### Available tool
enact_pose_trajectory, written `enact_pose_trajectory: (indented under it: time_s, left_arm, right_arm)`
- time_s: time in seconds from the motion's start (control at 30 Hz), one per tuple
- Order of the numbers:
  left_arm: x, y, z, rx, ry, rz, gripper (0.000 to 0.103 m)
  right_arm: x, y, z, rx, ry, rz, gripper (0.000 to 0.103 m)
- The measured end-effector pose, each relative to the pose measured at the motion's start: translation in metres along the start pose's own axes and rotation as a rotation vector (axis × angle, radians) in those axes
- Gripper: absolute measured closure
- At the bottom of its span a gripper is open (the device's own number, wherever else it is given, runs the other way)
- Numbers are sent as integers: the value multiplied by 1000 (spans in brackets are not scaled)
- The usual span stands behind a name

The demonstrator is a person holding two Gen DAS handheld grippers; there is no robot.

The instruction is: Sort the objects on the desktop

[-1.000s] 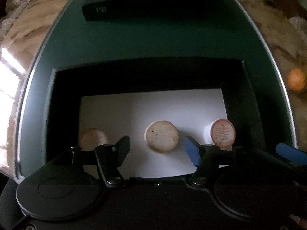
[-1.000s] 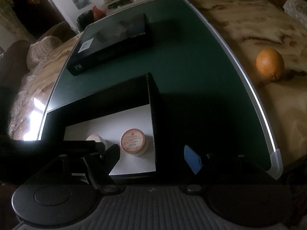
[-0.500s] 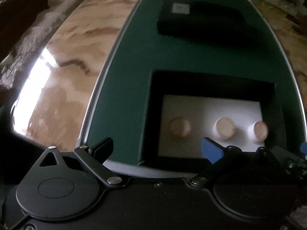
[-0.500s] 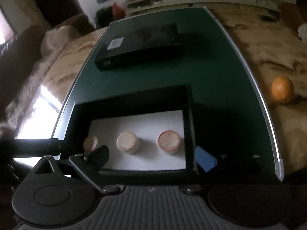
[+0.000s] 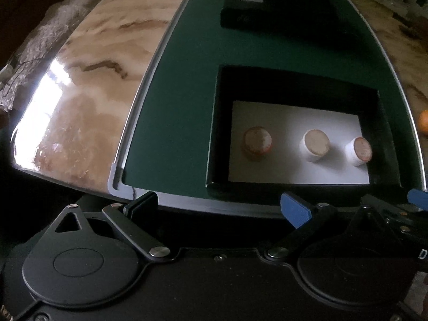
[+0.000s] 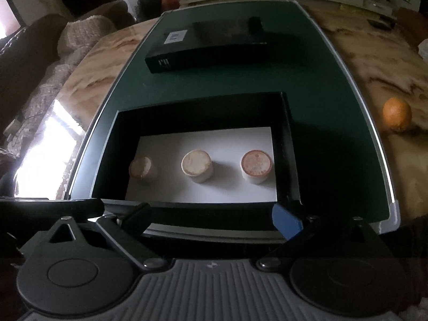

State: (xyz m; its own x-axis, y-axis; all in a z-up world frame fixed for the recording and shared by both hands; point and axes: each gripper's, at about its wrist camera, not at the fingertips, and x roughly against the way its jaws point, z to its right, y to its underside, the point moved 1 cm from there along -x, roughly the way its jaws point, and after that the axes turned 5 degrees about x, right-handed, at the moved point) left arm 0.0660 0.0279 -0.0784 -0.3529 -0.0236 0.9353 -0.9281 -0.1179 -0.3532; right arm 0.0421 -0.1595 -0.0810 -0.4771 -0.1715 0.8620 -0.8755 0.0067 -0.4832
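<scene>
A black open box with a white floor sits on the green mat. Three small round cups stand in a row inside it: a left cup, a middle cup, and a red-lidded right cup. My left gripper is open and empty, above the mat's near edge, left of the box. My right gripper is open and empty, hanging over the box's near wall.
A closed black box with a white label lies at the far end of the mat. An orange rests on the marble tabletop right of the mat. A sofa with a blanket stands at far left.
Both grippers opened wide and drew back and up from the box. The cups look smaller now, and the left view has shifted left to take in the marble tabletop.
</scene>
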Motion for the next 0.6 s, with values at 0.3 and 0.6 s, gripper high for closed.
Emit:
enact_pose_trajectory:
  time_s: [0.3, 0.6]
  left_arm:
    - [8, 3, 8, -23, 15, 12, 3]
    - [6, 4, 11, -28, 10, 7, 3]
  right_arm:
    - [7, 2, 0, -3, 9, 10, 4]
    - [7, 3, 3, -5, 2, 9, 4]
